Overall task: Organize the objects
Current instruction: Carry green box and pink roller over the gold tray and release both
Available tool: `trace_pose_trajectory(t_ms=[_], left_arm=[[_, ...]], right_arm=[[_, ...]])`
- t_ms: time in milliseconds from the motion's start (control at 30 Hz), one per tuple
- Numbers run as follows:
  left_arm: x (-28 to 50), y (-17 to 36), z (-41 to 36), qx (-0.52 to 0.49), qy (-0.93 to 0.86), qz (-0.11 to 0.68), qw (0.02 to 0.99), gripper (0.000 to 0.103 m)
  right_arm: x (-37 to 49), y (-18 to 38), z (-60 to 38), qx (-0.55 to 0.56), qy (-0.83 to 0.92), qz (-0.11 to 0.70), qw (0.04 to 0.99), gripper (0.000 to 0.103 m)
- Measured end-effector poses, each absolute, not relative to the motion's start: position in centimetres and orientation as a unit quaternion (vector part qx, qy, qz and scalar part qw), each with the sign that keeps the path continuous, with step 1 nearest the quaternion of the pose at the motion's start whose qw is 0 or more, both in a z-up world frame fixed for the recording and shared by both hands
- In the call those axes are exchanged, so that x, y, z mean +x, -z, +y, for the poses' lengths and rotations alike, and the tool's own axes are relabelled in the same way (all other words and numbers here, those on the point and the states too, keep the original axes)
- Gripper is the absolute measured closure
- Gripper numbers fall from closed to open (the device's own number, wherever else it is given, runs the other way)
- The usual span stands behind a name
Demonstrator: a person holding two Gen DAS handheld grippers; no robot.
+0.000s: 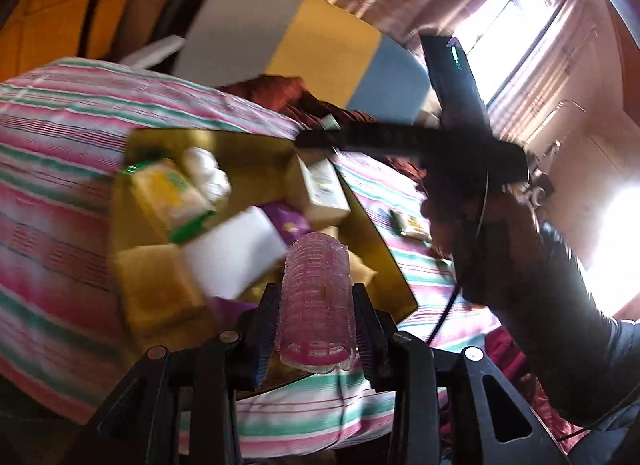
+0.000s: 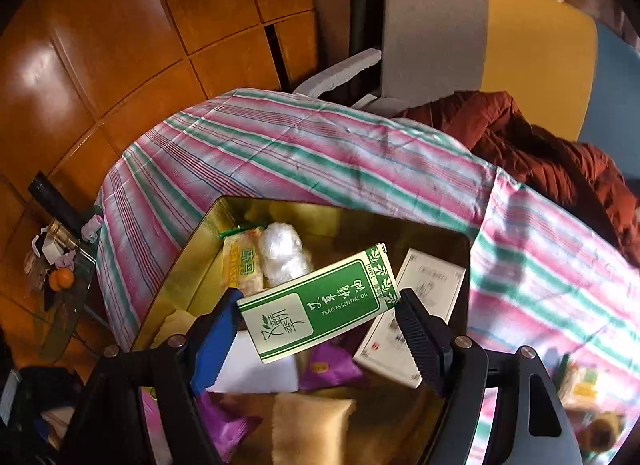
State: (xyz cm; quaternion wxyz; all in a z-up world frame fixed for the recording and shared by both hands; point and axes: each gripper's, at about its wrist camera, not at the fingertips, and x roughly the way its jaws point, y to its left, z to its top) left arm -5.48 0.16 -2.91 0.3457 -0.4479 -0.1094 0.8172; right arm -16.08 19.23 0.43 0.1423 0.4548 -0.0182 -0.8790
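Observation:
My left gripper (image 1: pixel 316 325) is shut on a pink hair roller (image 1: pixel 316 297) and holds it above the near edge of a gold tray (image 1: pixel 376 241). My right gripper (image 2: pixel 316 329) is shut on a green and white essential oil box (image 2: pixel 320 305), held over the same gold tray (image 2: pixel 208 233). The tray holds a white box (image 2: pixel 416 305), a white block (image 1: pixel 236 249), a yellow sponge (image 1: pixel 156 285), purple packets (image 2: pixel 328 365), a yellow-green pack (image 1: pixel 172 197) and a white plastic bundle (image 2: pixel 284 253). The right gripper's body (image 1: pixel 460 137) shows in the left wrist view.
The tray lies on a pink, green and white striped cloth (image 2: pixel 320 153). A rust-red jacket (image 2: pixel 540 153) lies at the back right. A small packet (image 1: pixel 408 225) lies on the cloth right of the tray. A glass side table (image 2: pixel 60 297) with small items stands left. A grey, yellow and blue panel (image 1: pixel 320 41) stands behind.

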Motion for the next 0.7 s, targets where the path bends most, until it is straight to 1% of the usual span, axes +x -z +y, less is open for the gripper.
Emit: trace_pose_trajectory(t_ms=[100,167,200,233,367,500,567,633,700], left_arm=[[-5.7,4.5,2.5,-0.474,-0.801,-0.099,0.351,0.068],[-5.7,5.2,3.1,-0.486,-0.797,-0.094,0.346,0.058],[-5.7,5.5,3.3,-0.490,-0.796,-0.092,0.343,0.047],[-5.6,5.8,3.4,-0.494,-0.794,-0.094,0.341,0.044],[-6.0,6.3,2.7,-0.503,-0.788,-0.107,0.337,0.044],[-6.5,6.5,1.8,-0.506,-0.788,-0.111,0.333,0.044],[-6.7,6.3,1.3,-0.503,-0.792,-0.114,0.327,0.044],[-6.7,6.0,0.9,-0.497,-0.797,-0.116,0.322,0.044],[-6.7,5.6,0.6,-0.492,-0.801,-0.117,0.319,0.044]], right_arm=[[-16.8,-1.0,19.1,0.455,0.877,-0.005,0.156,0.025],[-17.3,-1.2,18.7,0.457,0.875,0.008,0.161,0.025],[-17.5,-1.2,18.5,0.458,0.874,0.014,0.163,0.025],[-17.8,-1.2,18.3,0.459,0.873,0.018,0.165,0.025],[-19.0,-0.6,17.5,0.465,0.868,0.032,0.169,0.024],[-20.1,0.2,16.9,0.474,0.863,0.030,0.170,0.021],[-20.6,0.6,16.7,0.478,0.862,0.023,0.169,0.009],[-21.1,0.8,16.9,0.479,0.863,0.005,0.163,0.005],[-21.5,0.8,17.1,0.477,0.864,-0.012,0.161,0.005]])
